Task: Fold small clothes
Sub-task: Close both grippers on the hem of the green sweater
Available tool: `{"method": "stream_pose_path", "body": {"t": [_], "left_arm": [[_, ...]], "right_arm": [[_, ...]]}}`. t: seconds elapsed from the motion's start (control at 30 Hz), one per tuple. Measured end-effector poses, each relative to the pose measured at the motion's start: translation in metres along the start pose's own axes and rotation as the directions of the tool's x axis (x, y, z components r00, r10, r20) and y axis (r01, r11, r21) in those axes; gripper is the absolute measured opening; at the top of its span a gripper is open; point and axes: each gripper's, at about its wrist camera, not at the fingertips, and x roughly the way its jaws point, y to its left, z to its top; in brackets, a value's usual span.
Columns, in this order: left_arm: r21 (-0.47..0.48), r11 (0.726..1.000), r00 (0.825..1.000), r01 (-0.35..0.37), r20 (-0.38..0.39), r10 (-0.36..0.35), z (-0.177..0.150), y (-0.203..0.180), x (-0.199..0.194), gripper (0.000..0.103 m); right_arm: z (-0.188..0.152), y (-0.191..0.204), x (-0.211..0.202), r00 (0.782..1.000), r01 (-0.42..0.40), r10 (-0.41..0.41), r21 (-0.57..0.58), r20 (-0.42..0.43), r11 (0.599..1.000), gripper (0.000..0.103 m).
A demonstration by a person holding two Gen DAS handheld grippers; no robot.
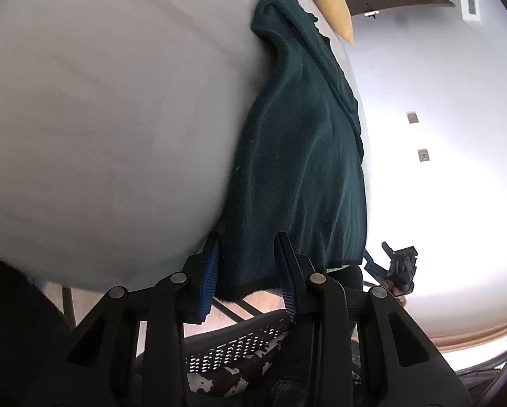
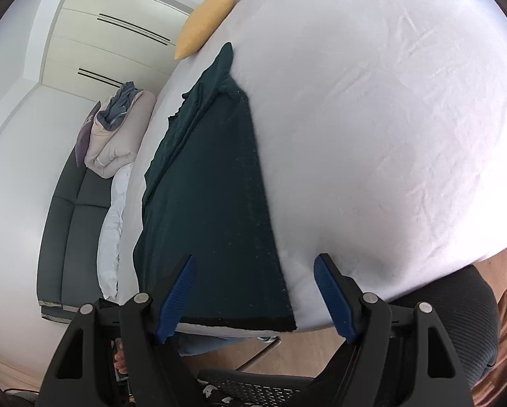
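The dark green garment [image 1: 301, 156] lies flat on the white bed [image 2: 389, 118], its black hem [image 2: 240, 322] at the near edge. Your left gripper [image 1: 250, 264] straddles the hem's left corner, pads not yet pressing the cloth. Your right gripper [image 2: 255, 291] stands wide, unclenched, around the right corner. A yellow pillow [image 2: 207, 22] sits at the far end.

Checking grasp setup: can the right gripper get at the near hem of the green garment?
Probably yes: the right gripper is open, the garment hem lies between its fingers, nothing in the way.
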Motion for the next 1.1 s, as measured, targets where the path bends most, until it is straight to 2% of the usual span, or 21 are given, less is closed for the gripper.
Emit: {"method": "stream_pose_path", "body": {"t": [0.23, 0.4, 0.53, 0.7, 0.73, 0.83, 1.0, 1.03, 1.07, 1.1], "left_arm": [[-0.081, 0.995, 0.995, 0.063, -0.068, -0.069, -0.015, 0.015, 0.015, 0.031], [-0.122, 0.986, 0.990, 0.112, -0.074, -0.122, -0.010, 0.022, 0.013, 0.035], [-0.110, 0.983, 0.989, 0.148, -0.008, -0.150, -0.012, 0.018, 0.005, 0.035], [-0.097, 0.970, 0.968, 0.223, 0.136, -0.209, -0.015, 0.018, -0.015, 0.035], [-0.098, 0.969, 0.967, 0.226, 0.144, -0.211, -0.015, 0.019, -0.016, 0.035], [-0.089, 0.979, 0.980, 0.186, 0.089, -0.178, -0.014, 0.017, -0.005, 0.033], [-0.066, 0.974, 0.975, 0.216, 0.060, -0.212, -0.013, 0.007, 0.008, 0.032], [-0.065, 0.975, 0.977, 0.211, 0.059, -0.207, -0.012, 0.006, 0.009, 0.028], [-0.067, 0.976, 0.977, 0.207, 0.057, -0.204, -0.011, 0.007, 0.010, 0.020], [-0.070, 0.976, 0.978, 0.206, 0.055, -0.202, -0.011, 0.008, 0.011, 0.017]], "right_arm": [[-0.002, 0.002, 0.009, 0.999, -0.023, 0.023, -0.006, -0.034, 1.000, 0.075], [-0.003, -0.003, 0.007, 0.999, -0.043, 0.044, 0.013, -0.032, 0.999, 0.074], [-0.004, -0.003, 0.007, 0.999, -0.044, 0.044, 0.013, -0.029, 0.999, 0.074], [-0.004, -0.002, 0.007, 0.999, -0.043, 0.043, 0.017, -0.029, 0.999, 0.073], [-0.002, -0.001, 0.007, 0.999, -0.043, 0.043, 0.017, -0.028, 0.999, 0.073], [-0.001, -0.001, 0.008, 0.999, -0.040, 0.041, 0.015, -0.033, 0.999, 0.073], [0.001, -0.001, 0.005, 0.999, -0.033, 0.033, 0.013, -0.037, 0.999, 0.073], [0.002, -0.001, 0.004, 0.999, -0.026, 0.027, 0.014, -0.037, 1.000, 0.073], [0.002, -0.002, 0.002, 0.999, -0.018, 0.019, 0.016, -0.037, 1.000, 0.073], [0.004, -0.004, -0.001, 0.999, -0.009, 0.009, 0.018, -0.035, 1.000, 0.073]]}}
